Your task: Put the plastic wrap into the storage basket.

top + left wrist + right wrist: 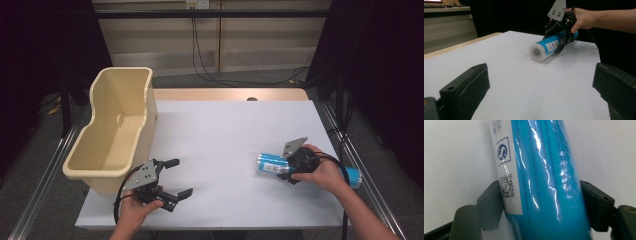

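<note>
A blue plastic-wrapped roll with a white label lies on its side on the white table sheet, at the right. My right gripper is shut on the roll's middle, and its other end pokes out past the hand. In the right gripper view the roll sits between both black jaws, which press against its sides. From the left gripper view I see the roll, white end cap toward me, with the right gripper clamped over it. My left gripper rests open near the front left edge, nothing between its jaws.
A tall cream plastic tub stands at the table's left edge, just beyond the left gripper, with nothing inside that I can see. Metal rails run along both sides of the table. Cables hang at the back wall.
</note>
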The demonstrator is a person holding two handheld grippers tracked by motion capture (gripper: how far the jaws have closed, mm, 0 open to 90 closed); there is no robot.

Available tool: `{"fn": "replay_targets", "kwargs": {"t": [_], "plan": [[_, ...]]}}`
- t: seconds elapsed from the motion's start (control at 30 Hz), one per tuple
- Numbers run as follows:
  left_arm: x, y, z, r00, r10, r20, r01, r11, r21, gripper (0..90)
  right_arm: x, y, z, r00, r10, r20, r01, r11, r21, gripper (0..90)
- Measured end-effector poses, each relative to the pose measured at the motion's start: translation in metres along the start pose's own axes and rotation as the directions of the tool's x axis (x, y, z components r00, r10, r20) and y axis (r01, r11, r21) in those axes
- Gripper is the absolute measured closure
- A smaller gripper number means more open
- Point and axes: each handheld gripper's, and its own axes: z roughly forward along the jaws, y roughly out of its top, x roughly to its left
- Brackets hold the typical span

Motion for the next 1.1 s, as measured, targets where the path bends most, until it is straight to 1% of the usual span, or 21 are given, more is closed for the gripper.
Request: {"fn": "replay_targets", "kwargs": {"t": [0.07,0.1,0.13,0.17,0.23,0.27,0.43,0.47,0.5,0.57,0.6,0.63,0.7,0.83,0.87,0.9,0.97,1.0,1.03,1.07,1.1], "plan": [[0.0,0.0,0.0,1.0,-0.001,0.0,0.001,1.0,-0.001,0.6,0.004,0.015,0.007,0.9997,-0.002,-0.024,0.002,1.0,-0.013,28.3],[0.0,0.0,0.0,1.0,-0.001,-0.001,0.001,1.0,-0.001,0.6,0.004,0.015,0.007,0.9997,-0.002,-0.024,0.002,1.0,-0.013,28.3],[0.0,0.0,-0.001,1.0,-0.001,0.0,0.001,1.0,-0.002,0.6,0.009,0.03,0.014,0.9989,-0.009,-0.047,0.008,1.0,-0.026,28.5],[0.0,0.0,-0.001,1.0,0.0,0.0,0.0,1.0,-0.002,0.6,0.009,0.03,0.014,0.9989,-0.009,-0.047,0.008,1.0,-0.026,28.5],[0.0,0.0,-0.002,1.0,0.002,0.0,-0.002,1.0,-0.001,0.6,0.014,0.047,0.021,0.9981,-0.015,-0.06,0.012,0.999,-0.045,28.5],[0.0,0.0,-0.002,1.0,0.001,-0.001,-0.001,1.0,-0.002,0.6,0.02,0.062,0.029,0.9973,-0.013,-0.072,0.008,0.998,-0.067,28.4],[0.0,0.0,-0.003,1.0,0.006,0.001,-0.006,1.0,0.002,0.6,0.022,0.072,0.033,0.9967,-0.001,-0.082,-0.004,0.998,-0.066,27.8],[0.0,-0.001,-0.003,1.0,0.007,0.001,-0.007,1.0,0.002,0.6,0.021,0.071,0.033,0.9966,0.002,-0.083,-0.009,0.997,-0.074,27.2],[-0.001,-0.001,-0.003,1.0,0.006,0.001,-0.006,1.0,0.003,0.6,0.02,0.067,0.029,0.9952,0.017,-0.096,-0.026,0.995,-0.095,25.9],[-0.001,-0.001,-0.003,1.0,0.007,-0.001,-0.007,1.0,0.005,0.6,0.018,0.065,0.027,0.995,0.019,-0.098,-0.029,0.994,-0.101,24.8],[-0.001,0.0,-0.003,1.0,0.007,-0.002,-0.007,1.0,0.004,0.6,0.017,0.063,0.024,0.9955,0.018,-0.093,-0.028,0.994,-0.105,23.4],[-0.002,0.0,-0.003,1.0,0.008,-0.004,-0.008,1.0,0.005,0.6,0.014,0.058,0.015,0.9965,0.026,-0.08,-0.035,0.992,-0.118,21.6],[-0.002,0.0,-0.003,1.0,0.009,-0.003,-0.009,0.9999,0.006,0.6,0.011,0.055,0.011,0.9964,0.022,-0.082,-0.032,0.992,-0.126,21.6],[-0.002,0.0,-0.002,1.0,0.008,-0.002,-0.008,0.9999,0.011,0.6,0.005,0.038,-0.001,0.9953,0.031,-0.091,-0.039,0.995,-0.087,21.4],[-0.002,0.0,-0.002,1.0,0.007,-0.001,-0.007,0.9999,0.011,0.6,0.004,0.033,-0.003,0.9946,0.04,-0.095,-0.048,0.996,-0.082,21.4],[-0.002,-0.001,-0.001,1.0,0.008,-0.001,-0.008,0.9999,0.012,0.6,0.002,0.028,-0.005,0.9937,0.055,-0.098,-0.063,0.995,-0.079,21.5],[-0.002,0.0,-0.001,0.9999,0.01,0.001,-0.01,0.9999,0.013,0.6,-0.001,0.019,-0.006,0.9939,0.05,-0.098,-0.058,0.995,-0.079,21.6],[-0.002,0.0,0.0,1.0,0.009,0.003,-0.009,0.9999,0.012,0.7,-0.002,0.014,-0.006,0.9927,0.059,-0.106,-0.068,0.994,-0.082,21.7],[-0.001,0.0,0.0,1.0,0.007,0.004,-0.007,0.9999,0.01,0.7,-0.003,0.008,-0.006,0.9927,0.051,-0.109,-0.058,0.997,-0.056,21.7],[-0.001,0.0,0.0,1.0,0.009,0.004,-0.009,0.9999,0.011,0.7,-0.003,0.008,-0.006,0.9927,0.051,-0.109,-0.058,0.997,-0.056,21.7],[-0.001,-0.001,0.001,0.9999,0.01,0.005,-0.01,0.9999,0.012,0.7,-0.003,0.004,-0.004,0.9924,0.047,-0.114,-0.05,0.998,-0.031,21.7]]}}
